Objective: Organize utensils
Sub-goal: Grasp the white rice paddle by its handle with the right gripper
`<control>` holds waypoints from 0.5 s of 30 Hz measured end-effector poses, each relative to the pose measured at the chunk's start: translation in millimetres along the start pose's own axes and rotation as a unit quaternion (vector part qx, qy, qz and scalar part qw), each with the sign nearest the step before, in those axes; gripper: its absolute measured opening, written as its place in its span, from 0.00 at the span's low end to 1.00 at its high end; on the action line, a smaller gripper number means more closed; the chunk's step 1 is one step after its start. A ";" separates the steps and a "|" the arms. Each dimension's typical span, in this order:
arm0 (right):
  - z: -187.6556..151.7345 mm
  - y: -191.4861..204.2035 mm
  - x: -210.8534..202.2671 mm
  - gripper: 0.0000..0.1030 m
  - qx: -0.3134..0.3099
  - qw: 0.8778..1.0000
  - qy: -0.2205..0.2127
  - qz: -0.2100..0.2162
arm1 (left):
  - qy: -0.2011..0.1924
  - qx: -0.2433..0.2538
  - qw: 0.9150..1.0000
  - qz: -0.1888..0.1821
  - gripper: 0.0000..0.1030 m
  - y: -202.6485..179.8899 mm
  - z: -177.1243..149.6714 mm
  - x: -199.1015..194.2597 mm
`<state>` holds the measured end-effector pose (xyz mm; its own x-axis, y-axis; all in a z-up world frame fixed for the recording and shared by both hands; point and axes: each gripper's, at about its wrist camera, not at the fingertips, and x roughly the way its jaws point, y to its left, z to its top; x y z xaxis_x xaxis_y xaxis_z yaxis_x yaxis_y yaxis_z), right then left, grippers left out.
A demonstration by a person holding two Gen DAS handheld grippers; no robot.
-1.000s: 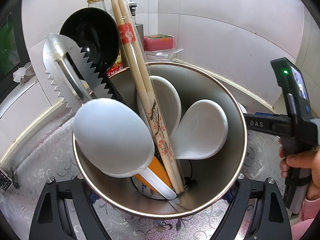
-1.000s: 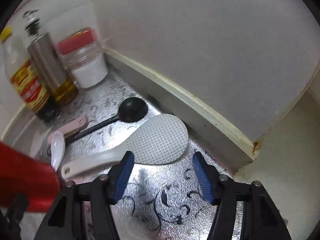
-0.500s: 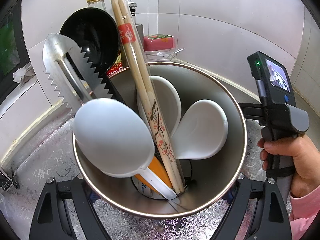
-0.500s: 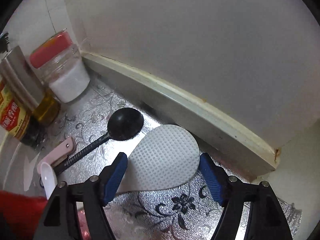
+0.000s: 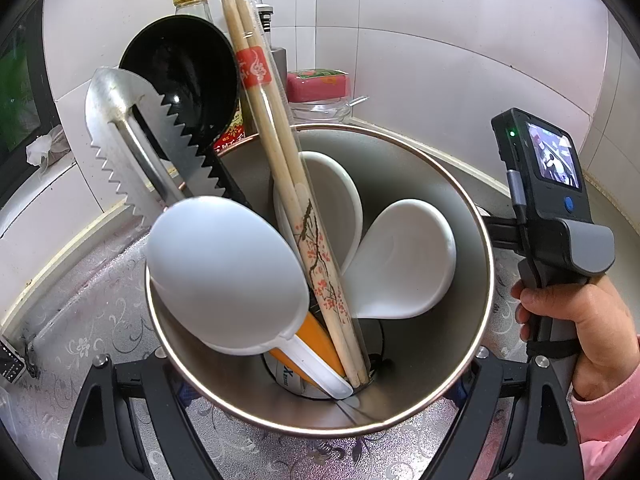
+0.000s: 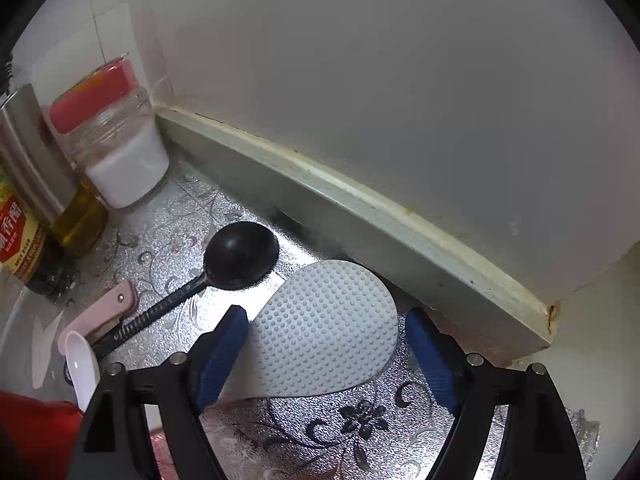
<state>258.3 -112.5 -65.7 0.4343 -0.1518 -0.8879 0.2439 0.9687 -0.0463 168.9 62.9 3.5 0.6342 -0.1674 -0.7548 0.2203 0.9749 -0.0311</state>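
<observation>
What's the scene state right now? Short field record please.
holder: steel cup clamped in left gripper
in holder: white ladle, wrapped chopsticks, serrated tongs, black ladle, white spoons
on counter: rice paddle, black spoon, small white spoon
right gripper: jaws opening, astride paddle head, pads not touching
next, likely: close on paddle
</observation>
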 end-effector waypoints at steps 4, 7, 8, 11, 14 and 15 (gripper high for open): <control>-10.1 -4.6 -5.1 0.81 -0.004 1.000 -0.002 -0.004 | 0.000 0.000 1.000 0.000 0.87 0.1 0.0 0.0; -20.2 -8.4 -8.9 0.81 -0.008 1.000 -0.005 -0.003 | 0.000 0.000 1.000 0.000 0.87 0.0 -0.1 -0.1; -23.7 -10.2 -10.4 0.81 -0.008 1.000 -0.004 -0.002 | 0.000 0.000 1.000 0.000 0.87 -0.3 -0.1 -0.1; -35.1 -14.8 -15.0 0.81 -0.009 1.000 -0.006 0.001 | 0.000 -0.001 1.000 0.000 0.87 -0.1 -0.1 0.1; -47.8 -19.5 -20.7 0.81 -0.013 1.000 -0.008 0.004 | 0.000 -0.002 1.000 -0.001 0.87 0.2 0.0 0.3; -52.2 -21.6 -22.6 0.81 -0.012 1.000 -0.009 0.006 | 0.000 -0.003 1.000 -0.002 0.87 0.3 -0.1 0.4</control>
<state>197.9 -119.7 -68.5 0.4526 -0.1436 -0.8801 0.2181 0.9748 -0.0469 169.1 63.1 3.2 0.6339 -0.1712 -0.7543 0.2181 0.9752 -0.0380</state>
